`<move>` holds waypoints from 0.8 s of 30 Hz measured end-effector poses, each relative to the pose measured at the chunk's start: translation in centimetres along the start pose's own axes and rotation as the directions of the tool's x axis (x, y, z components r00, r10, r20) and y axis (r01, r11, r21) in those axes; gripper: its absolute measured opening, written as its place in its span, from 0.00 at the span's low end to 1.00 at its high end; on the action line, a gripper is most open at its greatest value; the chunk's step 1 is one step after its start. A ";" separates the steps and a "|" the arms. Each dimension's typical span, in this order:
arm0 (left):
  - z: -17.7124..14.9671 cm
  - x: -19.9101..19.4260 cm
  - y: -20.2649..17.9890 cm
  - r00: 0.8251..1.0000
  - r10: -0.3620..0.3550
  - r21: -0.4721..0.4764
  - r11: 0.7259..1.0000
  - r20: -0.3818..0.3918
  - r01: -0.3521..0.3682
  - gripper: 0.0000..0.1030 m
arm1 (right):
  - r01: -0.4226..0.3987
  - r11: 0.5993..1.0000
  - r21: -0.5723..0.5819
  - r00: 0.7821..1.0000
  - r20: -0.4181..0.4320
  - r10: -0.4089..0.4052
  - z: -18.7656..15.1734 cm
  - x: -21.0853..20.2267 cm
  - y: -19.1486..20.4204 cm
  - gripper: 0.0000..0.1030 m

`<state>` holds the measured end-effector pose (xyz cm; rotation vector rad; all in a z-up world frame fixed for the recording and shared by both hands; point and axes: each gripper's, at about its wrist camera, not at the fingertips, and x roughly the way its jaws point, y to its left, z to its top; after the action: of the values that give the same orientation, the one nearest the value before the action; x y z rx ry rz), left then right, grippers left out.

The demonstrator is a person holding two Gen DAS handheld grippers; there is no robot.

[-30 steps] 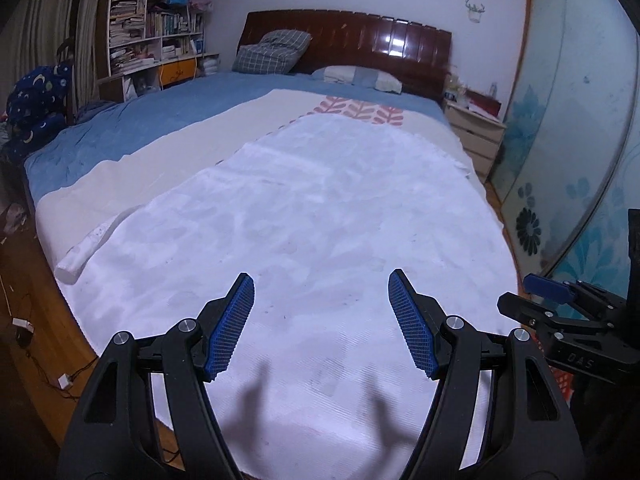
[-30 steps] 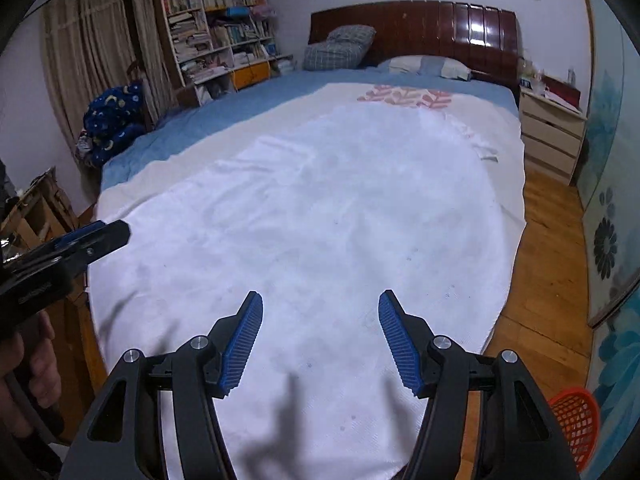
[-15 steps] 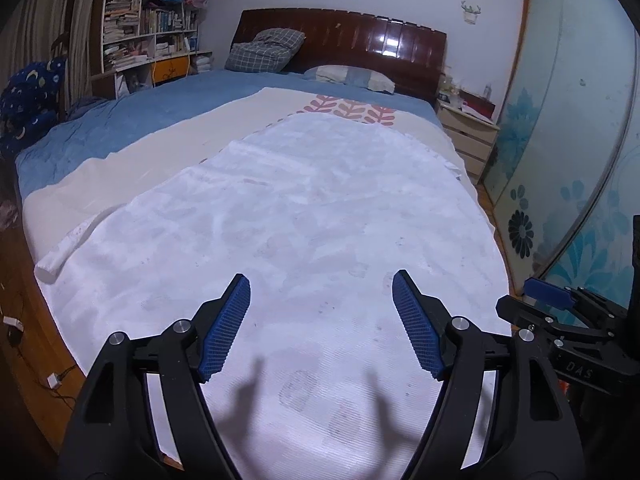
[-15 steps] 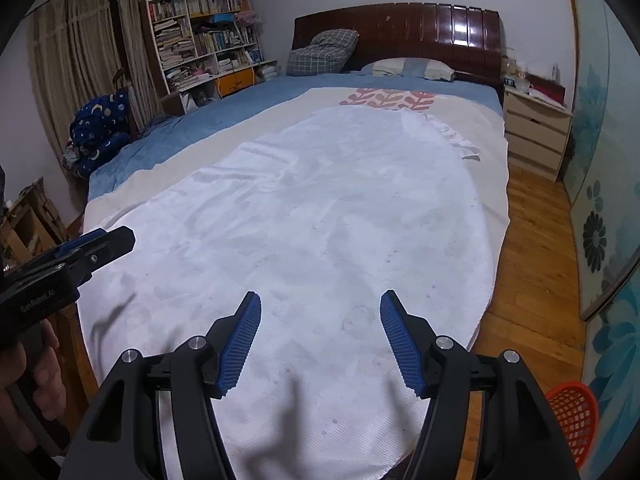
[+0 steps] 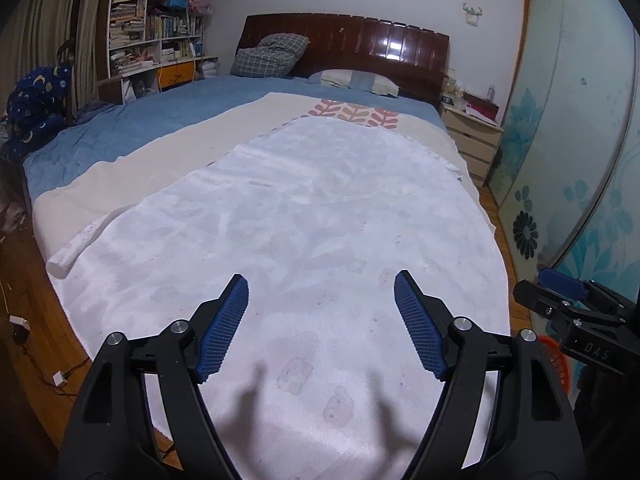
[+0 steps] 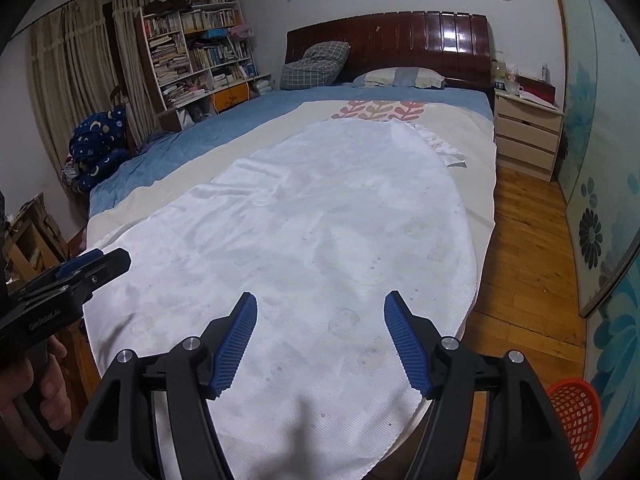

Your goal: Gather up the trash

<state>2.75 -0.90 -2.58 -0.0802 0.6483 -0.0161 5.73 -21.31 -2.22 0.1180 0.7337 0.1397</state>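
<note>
Over the foot of the bed [image 5: 320, 208], my left gripper [image 5: 320, 324] and right gripper [image 6: 320, 340] have just been opening, both wide and empty. No trash shows; the red basket [image 6: 576, 412] waits on the floor.

Dark glossy wooden headboard [image 6: 400, 44] at 12 o'clock; crowded white bookshelf [image 6: 192, 60] at 10; honey wooden plank floor [image 6: 524, 240] at 3.

Red basket [image 6: 576, 420] cut by frame edge, bookshelf [image 6: 192, 52] titles too small
</note>
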 end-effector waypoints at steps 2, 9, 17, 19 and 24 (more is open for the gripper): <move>-0.2 -0.4 -0.1 1.000 0.006 -0.007 1.000 -0.001 -0.006 0.74 | -0.003 1.000 0.000 1.000 0.003 0.003 -0.1 -0.4 0.0 0.65; -0.5 -1.0 -0.4 0.999 0.049 0.020 0.999 0.016 -0.050 0.83 | -0.014 1.000 0.005 1.000 -0.001 0.014 -0.8 -1.3 0.1 0.65; -0.5 -0.9 -0.2 0.999 -0.008 -0.037 0.999 0.038 0.010 0.90 | -0.015 1.000 -0.009 1.000 -0.007 0.015 -1.3 -1.5 0.4 0.66; -0.5 -0.9 -0.5 0.999 0.005 -0.028 1.000 0.045 -0.004 0.91 | -0.012 1.000 -0.007 1.000 -0.006 0.012 -1.3 -1.5 0.3 0.66; -0.5 -0.8 -1.0 0.998 0.037 -0.009 0.999 0.060 -0.037 0.91 | -0.016 1.000 -0.009 1.000 -0.013 0.016 -1.3 -1.3 0.3 0.66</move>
<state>1.84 -1.88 -2.41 -0.0762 0.5899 0.0246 3.88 -21.13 -2.24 0.1149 0.7447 0.1591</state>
